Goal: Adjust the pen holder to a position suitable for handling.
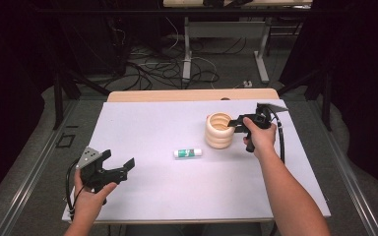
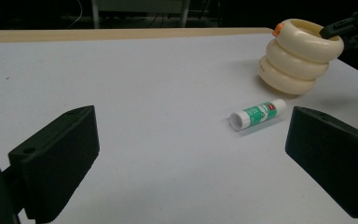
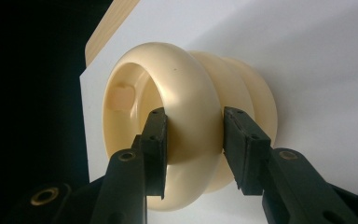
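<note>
The ribbed cream cup (image 3: pixel 186 116) looks like smooth, glossy plastic, with soft highlights along its rounded rings. The glue stick (image 2: pixel 257 114) has a smooth white plastic tube with a green printed label. The desk (image 1: pixel 177 187) is covered by a matt, pale sheet, and a light wood edge shows at its far side. Each hand-held gripper, left (image 1: pixel 123 166) and right (image 3: pixel 193 140), is matt black plastic; the pads (image 2: pixel 56 158) carry fine ribbing. The left one bears a dull grey plate (image 1: pixel 89 157).
</note>
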`<act>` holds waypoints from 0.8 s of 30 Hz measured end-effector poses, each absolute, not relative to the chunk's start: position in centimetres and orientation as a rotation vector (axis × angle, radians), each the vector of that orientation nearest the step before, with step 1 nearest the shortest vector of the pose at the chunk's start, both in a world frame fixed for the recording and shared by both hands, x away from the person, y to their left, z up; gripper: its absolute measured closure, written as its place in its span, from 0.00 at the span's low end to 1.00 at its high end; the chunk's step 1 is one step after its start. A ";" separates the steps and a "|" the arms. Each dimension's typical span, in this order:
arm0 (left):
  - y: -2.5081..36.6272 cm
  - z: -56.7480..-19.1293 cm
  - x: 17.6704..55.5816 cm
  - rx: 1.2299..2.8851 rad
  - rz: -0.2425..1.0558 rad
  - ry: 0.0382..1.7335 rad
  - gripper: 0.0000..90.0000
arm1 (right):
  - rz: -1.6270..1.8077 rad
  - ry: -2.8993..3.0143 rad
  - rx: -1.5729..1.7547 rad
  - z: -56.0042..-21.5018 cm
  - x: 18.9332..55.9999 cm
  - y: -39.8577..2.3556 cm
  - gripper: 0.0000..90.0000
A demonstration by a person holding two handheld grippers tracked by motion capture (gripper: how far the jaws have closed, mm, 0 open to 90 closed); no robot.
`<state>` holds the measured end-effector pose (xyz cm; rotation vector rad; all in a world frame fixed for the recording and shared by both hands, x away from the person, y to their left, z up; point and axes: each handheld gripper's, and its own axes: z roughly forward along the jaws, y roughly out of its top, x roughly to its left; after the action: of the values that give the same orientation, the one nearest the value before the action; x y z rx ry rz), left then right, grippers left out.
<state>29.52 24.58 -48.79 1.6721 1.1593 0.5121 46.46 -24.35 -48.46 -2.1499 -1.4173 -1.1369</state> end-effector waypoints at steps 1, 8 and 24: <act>24.6 -48.8 29.5 1.674 0.512 1.159 0.03 | -1.151 -1.427 -2.146 -48.4 46.3 -24.4 0.69; 24.6 -48.7 29.5 1.681 0.515 1.160 0.03 | -1.153 -1.517 -2.083 -47.7 44.7 -25.3 0.69; 24.7 -48.7 29.4 1.680 0.526 1.170 0.05 | -1.113 -1.551 -1.981 -47.7 39.0 -28.3 0.69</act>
<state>29.40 24.67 -48.66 1.6795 1.1699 0.5259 38.96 -28.33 -47.67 -1.9807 -1.5512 -1.1126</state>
